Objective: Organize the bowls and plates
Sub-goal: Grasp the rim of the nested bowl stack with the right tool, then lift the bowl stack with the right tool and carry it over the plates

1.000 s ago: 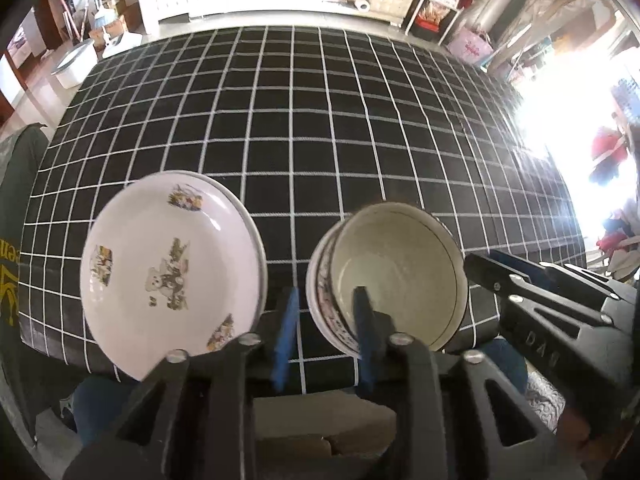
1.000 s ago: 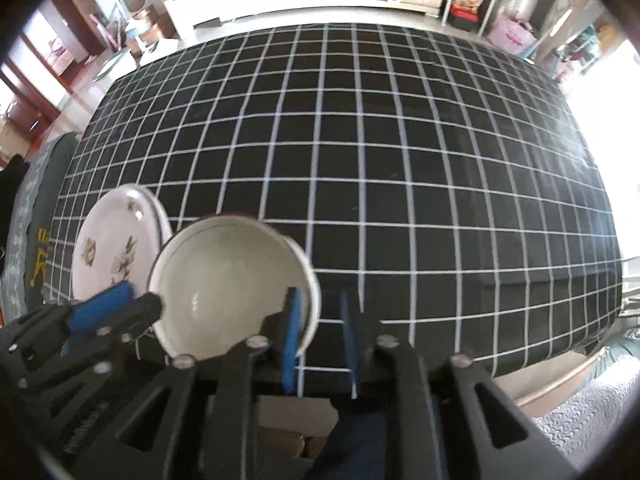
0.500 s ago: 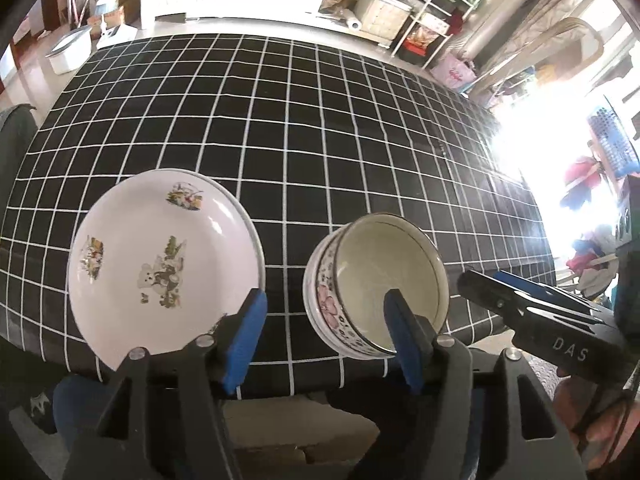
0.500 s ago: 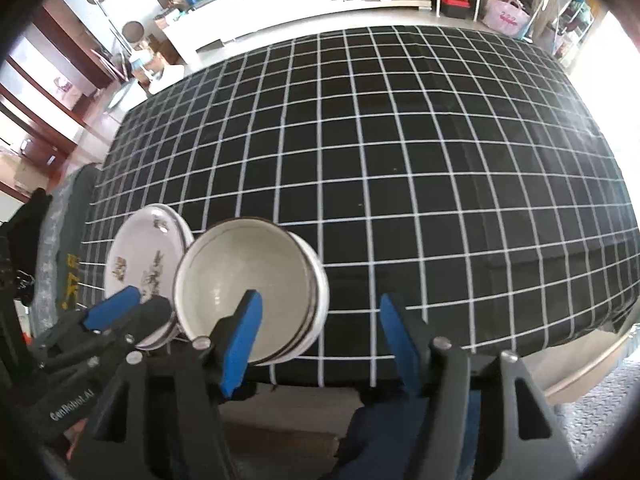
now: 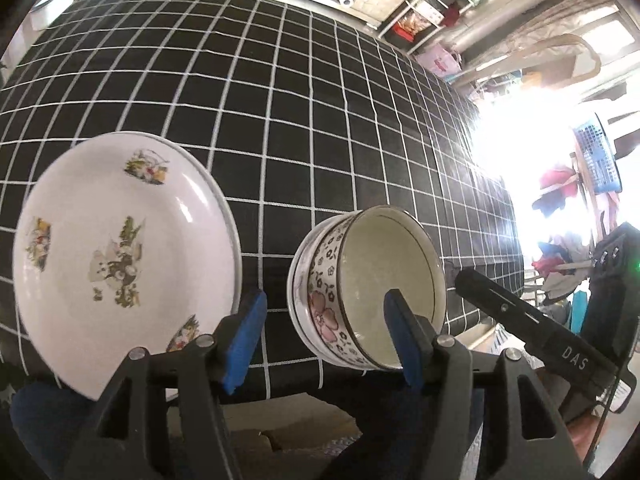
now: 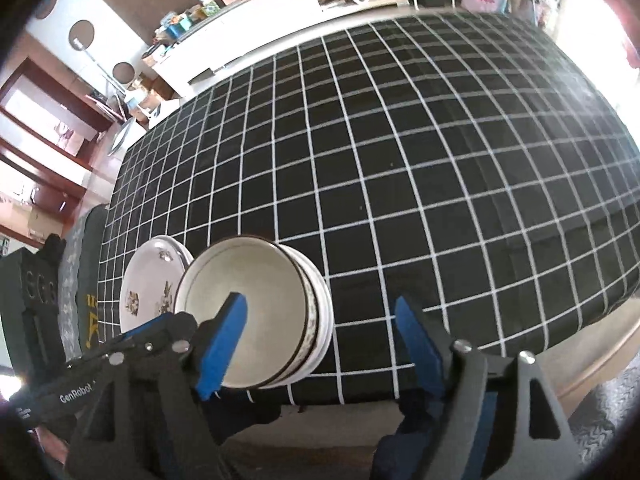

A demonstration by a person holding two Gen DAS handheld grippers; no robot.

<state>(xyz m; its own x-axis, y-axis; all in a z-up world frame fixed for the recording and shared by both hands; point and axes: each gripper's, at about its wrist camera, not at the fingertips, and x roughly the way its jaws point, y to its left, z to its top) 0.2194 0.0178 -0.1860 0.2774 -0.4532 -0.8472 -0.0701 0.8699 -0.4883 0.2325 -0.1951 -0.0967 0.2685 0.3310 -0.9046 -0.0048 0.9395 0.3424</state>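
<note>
Plates point(image 5: 124, 256) and nested bowls point(image 5: 368, 292) sit stacked by kind along the tabletop's near edge. Left gripper point(image 5: 324, 336) and right gripper point(image 6: 320, 340), jaws just opened wide, hold nothing, apparently having let go.

Black angular frames with silver screws are seen on the left gripper point(image 5: 324, 332) and right gripper point(image 6: 320, 332). Blue pads point(image 5: 244, 336) are fitted inside the fingers. "GenRobot" and "DAS" are printed in white.

Plates point(image 5: 124, 248): two, stacked. Bowls point(image 5: 372, 288): seemingly three, nested. Hand-held grippers: two.
</note>
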